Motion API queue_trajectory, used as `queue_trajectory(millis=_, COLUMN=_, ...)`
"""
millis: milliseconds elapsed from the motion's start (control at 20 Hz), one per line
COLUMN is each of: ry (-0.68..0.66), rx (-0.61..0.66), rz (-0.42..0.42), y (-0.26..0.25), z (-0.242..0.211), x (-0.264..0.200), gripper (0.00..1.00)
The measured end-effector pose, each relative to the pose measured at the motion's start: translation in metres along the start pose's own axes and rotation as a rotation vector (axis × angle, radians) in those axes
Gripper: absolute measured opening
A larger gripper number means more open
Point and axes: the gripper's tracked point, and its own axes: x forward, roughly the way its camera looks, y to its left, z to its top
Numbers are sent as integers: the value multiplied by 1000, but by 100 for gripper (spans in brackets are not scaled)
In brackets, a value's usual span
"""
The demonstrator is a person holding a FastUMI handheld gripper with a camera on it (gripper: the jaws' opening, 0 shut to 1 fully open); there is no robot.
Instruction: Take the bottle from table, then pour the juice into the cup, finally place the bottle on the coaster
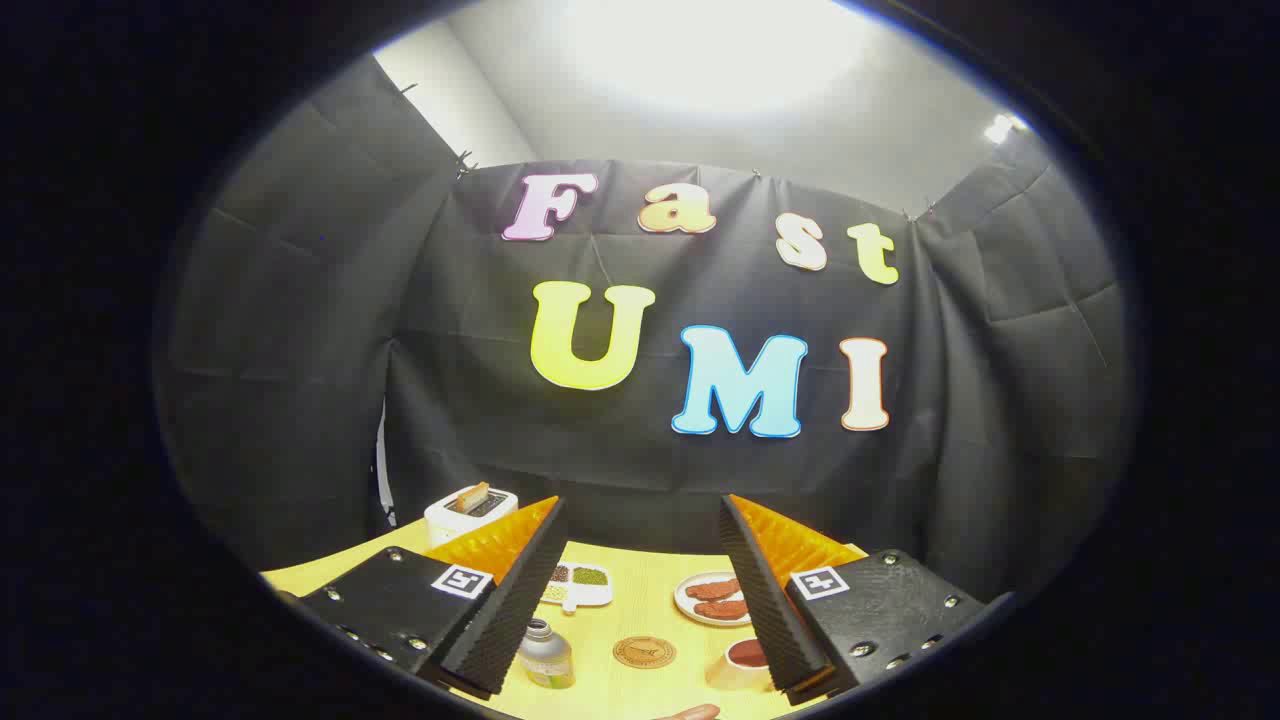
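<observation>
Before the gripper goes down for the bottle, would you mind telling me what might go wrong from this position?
The open gripper sits high above the yellow table, so a few risks seem likely:
1. The small clear bottle with a silver cap stands right beside one finger; a careless descent could knock it over.
2. The round brown coaster and the white cup with red contents lie close together, so pouring or placing may bump either.
</observation>
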Motion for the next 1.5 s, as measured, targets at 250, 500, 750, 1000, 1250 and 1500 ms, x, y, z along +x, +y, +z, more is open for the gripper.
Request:
queue_trajectory(millis=250, ry=-9, rx=46, rz=26, y=7, z=1, x=-3, gripper=95)
queue_trajectory(millis=500, ry=-2, rx=22, rz=11, y=7, z=-1, x=-2, gripper=95)
queue_trajectory(millis=750, ry=-11, rx=-3, rz=22, y=14, z=-2, x=-3, gripper=95)
queue_trajectory(millis=1000, ry=-3, rx=24, rz=17, y=16, z=-7, x=-2, gripper=94)
queue_trajectory(millis=1250, ry=8, rx=74, rz=-5, y=10, z=-16, x=-1, gripper=94)
queue_trajectory(millis=1500, ry=-3, rx=122, rz=-15, y=10, z=-28, x=1, gripper=94)
